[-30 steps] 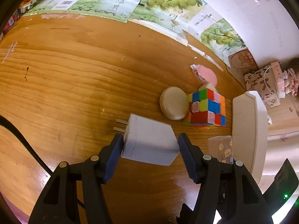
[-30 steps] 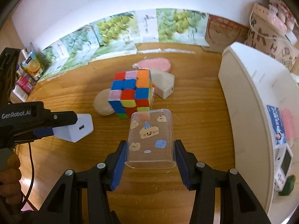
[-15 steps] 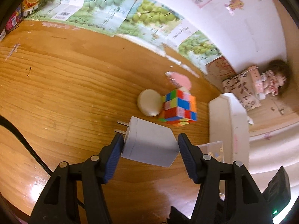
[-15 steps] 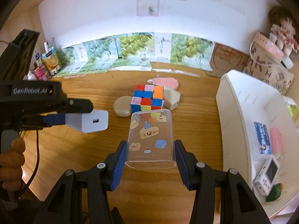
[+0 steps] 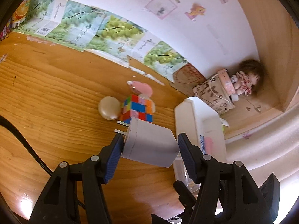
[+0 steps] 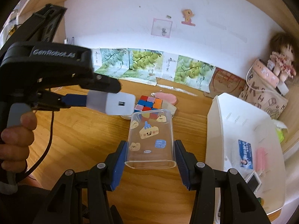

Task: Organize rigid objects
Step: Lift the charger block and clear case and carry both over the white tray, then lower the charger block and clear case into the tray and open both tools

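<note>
Two grips | left gripper (image 5: 150, 145) – white charger (image 5: 149, 144) | right gripper (image 6: 150, 155) – clear, apparently cheese-stickered box (image 6: 149, 140)

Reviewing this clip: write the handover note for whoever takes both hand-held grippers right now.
Left hand-held gripper: shut on the white charger, prongs pointing left, held above the table.
Right hand-held gripper: shut on the clear sticker box, also off the table.
White bin: on the right, already holds a few small items.
Still on the table: puzzle cube, round cream case, pink item behind the cube.
Left to do: probably place both held items in the bin, then collect the rest.
</note>
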A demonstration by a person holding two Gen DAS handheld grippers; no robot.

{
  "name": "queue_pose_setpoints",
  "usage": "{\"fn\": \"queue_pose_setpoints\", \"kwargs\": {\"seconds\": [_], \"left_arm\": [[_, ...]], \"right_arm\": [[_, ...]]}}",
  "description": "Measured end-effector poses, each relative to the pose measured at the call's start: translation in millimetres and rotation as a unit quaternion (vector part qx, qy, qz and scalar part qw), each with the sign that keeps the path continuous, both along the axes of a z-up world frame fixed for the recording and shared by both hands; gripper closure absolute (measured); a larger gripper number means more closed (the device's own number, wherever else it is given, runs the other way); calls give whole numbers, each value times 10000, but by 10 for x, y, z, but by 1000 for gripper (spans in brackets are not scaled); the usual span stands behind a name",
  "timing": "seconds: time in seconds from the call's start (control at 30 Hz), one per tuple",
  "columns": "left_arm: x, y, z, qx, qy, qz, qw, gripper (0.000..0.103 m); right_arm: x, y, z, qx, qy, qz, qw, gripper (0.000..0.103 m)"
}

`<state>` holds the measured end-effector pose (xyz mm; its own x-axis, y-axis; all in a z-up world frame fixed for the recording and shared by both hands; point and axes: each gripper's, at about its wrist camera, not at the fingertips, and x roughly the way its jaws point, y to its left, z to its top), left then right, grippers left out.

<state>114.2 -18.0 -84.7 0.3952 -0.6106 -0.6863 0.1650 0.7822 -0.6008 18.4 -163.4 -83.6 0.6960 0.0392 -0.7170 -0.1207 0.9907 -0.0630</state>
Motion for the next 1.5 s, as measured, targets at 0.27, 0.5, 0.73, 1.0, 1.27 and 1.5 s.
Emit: {"fn": "queue_pose_setpoints", "kwargs": {"seconds": [0.27,0.5,0.73,1.0,1.27,1.5], "left_arm": [[-103,-286,101,-127,-183,-129,9997,40],[-172,-632,174,-240,-312,-281,9988,40],[-244,-970,240,-338,-412,-377,9979,40],[-330,-1366,255,-425,-478,-513,9966,40],[-400,-1739,243,-486,-530,-709,9949,41],[-403,-2011,197,-486,-490,-852,9940,41]], "right_arm": [[-132,-179,116,-232,-198,126,9995,52],[-222,-467,175,-357,-247,47,9990,52],[-308,-771,204,-419,-242,10,9988,52],[-404,-1113,172,-485,-192,-81,9986,52],[-476,-1392,141,-515,-175,-243,9982,52],[-466,-1608,100,-537,-79,-345,9979,52]]}}
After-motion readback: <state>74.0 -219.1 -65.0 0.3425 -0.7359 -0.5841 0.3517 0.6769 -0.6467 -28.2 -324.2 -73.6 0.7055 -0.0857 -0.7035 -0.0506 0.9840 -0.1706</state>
